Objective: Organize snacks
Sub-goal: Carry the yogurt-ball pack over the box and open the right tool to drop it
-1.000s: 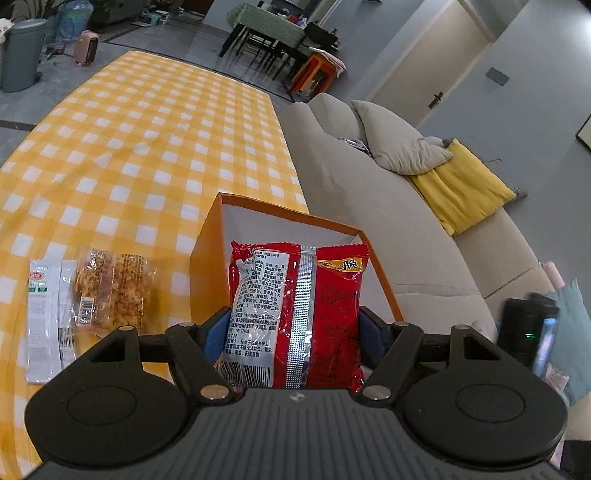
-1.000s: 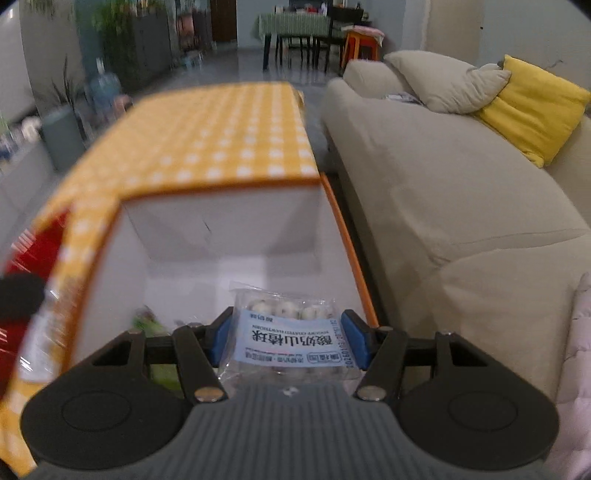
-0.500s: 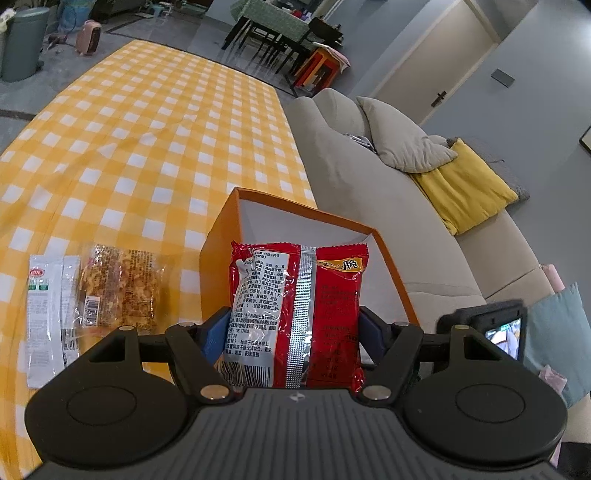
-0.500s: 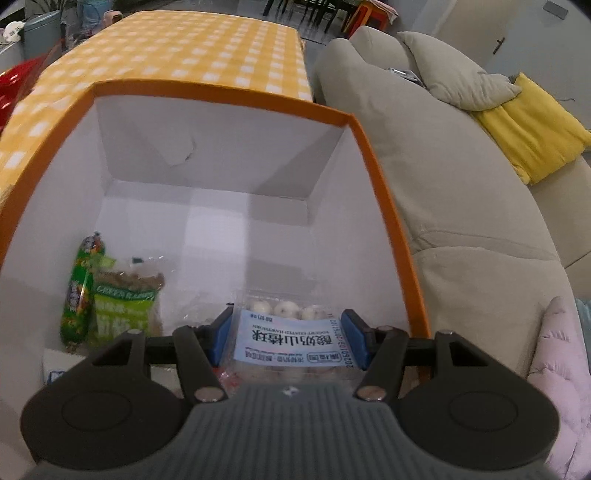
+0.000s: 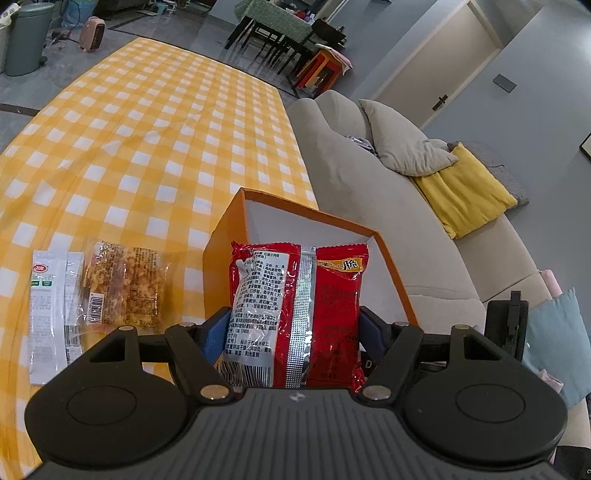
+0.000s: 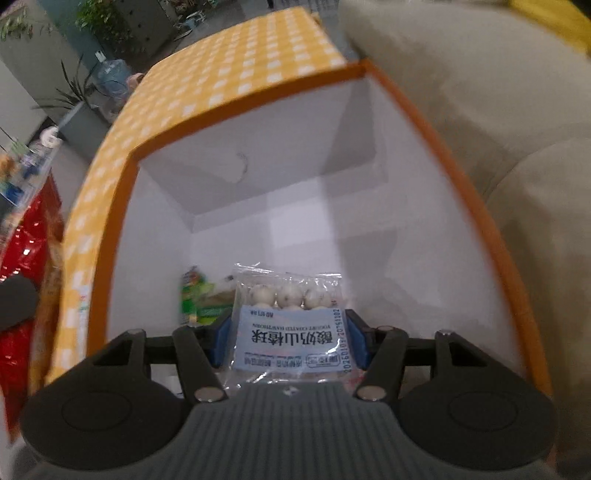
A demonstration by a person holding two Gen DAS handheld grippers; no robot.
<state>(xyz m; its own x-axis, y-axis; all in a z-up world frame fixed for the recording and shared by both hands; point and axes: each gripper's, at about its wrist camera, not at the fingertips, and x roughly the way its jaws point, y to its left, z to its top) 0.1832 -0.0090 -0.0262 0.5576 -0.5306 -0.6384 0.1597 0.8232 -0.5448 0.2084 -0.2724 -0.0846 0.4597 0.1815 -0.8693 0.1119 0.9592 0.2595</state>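
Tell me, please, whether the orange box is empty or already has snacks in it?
Not empty. In the right wrist view, a green packet lies on the floor of the orange box, beside the hawthorn ball packet held in the right gripper.

The setting was a home, an open living and dining room. A long table covered with a yellow-and-white checked cloth [image 5: 155, 147] stood beside a beige fabric sofa [image 5: 369, 206], which carried a grey cushion [image 5: 402, 147] and a mustard-yellow cushion [image 5: 465, 192]. Farther back stood a dining table under a green cloth [image 5: 280, 22] with dark chairs around it and red and orange stools [image 5: 325, 66] nearby. A tall grey-green bin [image 5: 26, 37] and a small pink appliance [image 5: 92, 33] sat on the grey tiled floor. A pale interior door with a dark handle [image 5: 439, 74] was set into the wall. Leafy houseplants [image 6: 99, 18] and a large blue water bottle [image 6: 110, 74] stood at the room's edge.
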